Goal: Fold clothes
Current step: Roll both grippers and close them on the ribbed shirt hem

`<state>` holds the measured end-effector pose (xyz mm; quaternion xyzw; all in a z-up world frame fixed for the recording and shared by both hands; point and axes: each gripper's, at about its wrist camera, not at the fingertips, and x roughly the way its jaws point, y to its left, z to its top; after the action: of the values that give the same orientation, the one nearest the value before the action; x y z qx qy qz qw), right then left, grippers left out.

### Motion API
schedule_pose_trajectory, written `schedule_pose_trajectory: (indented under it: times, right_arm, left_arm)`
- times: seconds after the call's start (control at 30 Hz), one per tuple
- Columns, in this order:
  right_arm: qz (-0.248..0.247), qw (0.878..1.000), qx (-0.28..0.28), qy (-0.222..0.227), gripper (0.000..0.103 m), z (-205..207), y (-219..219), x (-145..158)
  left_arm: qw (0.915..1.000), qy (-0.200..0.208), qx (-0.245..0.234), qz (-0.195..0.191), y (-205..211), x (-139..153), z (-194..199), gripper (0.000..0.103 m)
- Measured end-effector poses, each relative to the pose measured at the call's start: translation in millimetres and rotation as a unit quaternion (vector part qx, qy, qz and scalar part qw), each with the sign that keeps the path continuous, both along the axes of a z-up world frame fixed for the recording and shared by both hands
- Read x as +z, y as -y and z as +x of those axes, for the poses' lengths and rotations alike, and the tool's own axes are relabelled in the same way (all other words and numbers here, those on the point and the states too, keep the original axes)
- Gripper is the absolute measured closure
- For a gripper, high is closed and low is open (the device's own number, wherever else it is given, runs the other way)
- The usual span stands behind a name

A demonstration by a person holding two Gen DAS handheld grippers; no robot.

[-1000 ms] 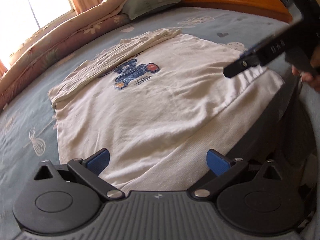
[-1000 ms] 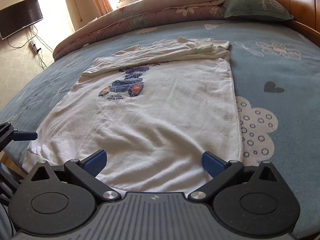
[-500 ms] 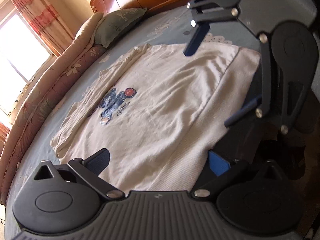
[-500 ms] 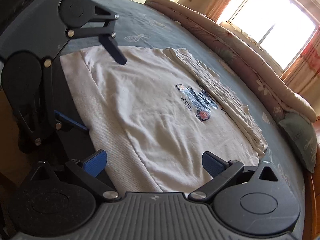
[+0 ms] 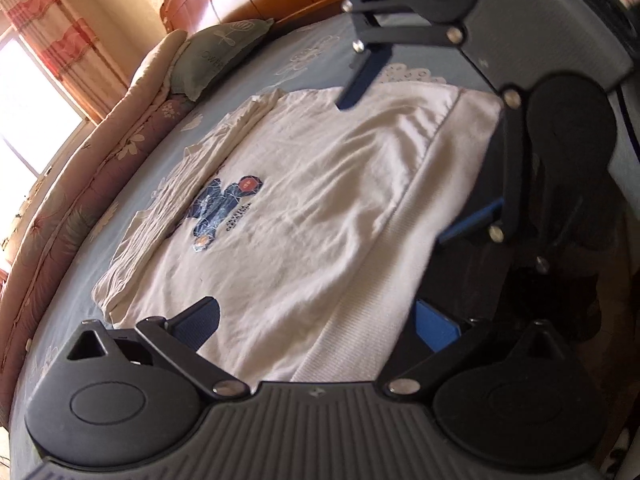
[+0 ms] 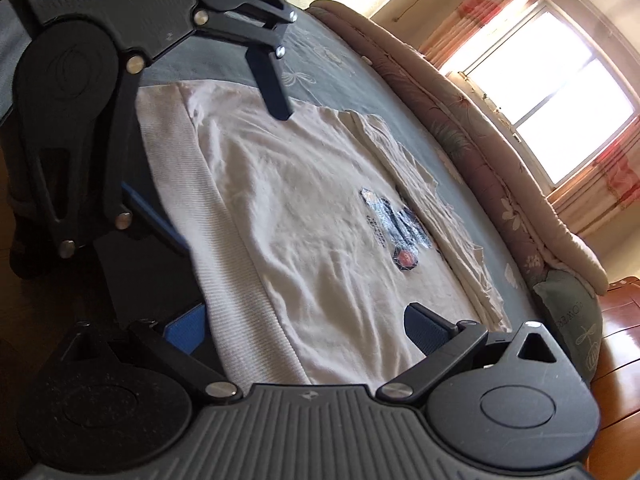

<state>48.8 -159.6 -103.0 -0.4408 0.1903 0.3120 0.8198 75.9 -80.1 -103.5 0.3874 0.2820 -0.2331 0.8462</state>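
On the blue bed point(image 5: 320, 46) lay a white shirt point(image 5: 312, 208), flat, printed side up, its ribbed hem at the near edge. Both the left gripper point(image 5: 316, 322) and right gripper point(image 6: 306, 330) hung wide open over that hem, holding nothing.

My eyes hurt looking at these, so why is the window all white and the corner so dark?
Right wrist view: sunlight overexposes the window. Left wrist view: the window glares too, while the area beside the right tool falls into deep shadow.
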Motion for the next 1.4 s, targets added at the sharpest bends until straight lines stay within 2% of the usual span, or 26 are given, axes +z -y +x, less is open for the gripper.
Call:
schedule_pose_trajectory:
  times: [0.07,0.17,0.3,0.57,0.63,0.77,0.87,1.0,1.27,1.4]
  right_arm:
    - [0.0,1.0,-0.007,0.007,0.0,0.8,1.4,1.2]
    - [0.003,1.0,-0.008,0.002,0.0,1.7,3.5,2.5]
    - [0.01,1.0,-0.005,0.002,0.0,0.3,3.5,5.4]
    - [0.024,1.0,0.01,-0.008,0.0,0.1,-12.0,2.9]
    - [0.008,1.0,0.004,0.008,0.0,0.9,-18.1,-4.2]
    - [-0.002,0.998,-0.014,0.066,0.0,-0.7,-21.1,-5.2]
    - [0.014,0.995,-0.015,0.097,0.0,-4.3,-19.1,1.4]
    - [0.039,0.993,-0.025,0.111,0.0,-3.9,-13.7,11.5]
    - [0.008,0.997,-0.024,0.075,0.0,-2.5,-8.0,-14.7]
    - [0.016,0.995,-0.031,0.089,0.0,2.4,-33.5,-19.2]
  left_arm:
    - [0.9996,0.013,0.0,0.024,-0.5,-6.3,-1.3,0.001]
    - [0.9996,0.017,-0.002,0.023,-4.3,-4.8,-1.7,0.0]
    - [0.9979,0.052,0.004,0.039,-9.1,0.6,-1.2,0.0]
    - [0.9978,0.061,0.018,0.017,-16.0,14.8,2.9,0.0]
    - [0.998,0.059,0.016,0.014,-17.1,15.2,1.2,0.001]
    - [0.9983,0.055,0.004,0.021,-13.9,8.9,-2.1,0.001]
    - [0.9975,0.064,-0.001,0.031,-5.3,1.2,1.3,0.001]
    - [0.9956,0.085,0.017,0.037,4.0,-5.7,13.9,0.001]
    - [0.994,0.096,0.043,0.031,-1.2,-3.0,21.9,0.001]
    - [0.9935,0.098,0.053,0.025,-5.0,-0.2,24.4,0.001]
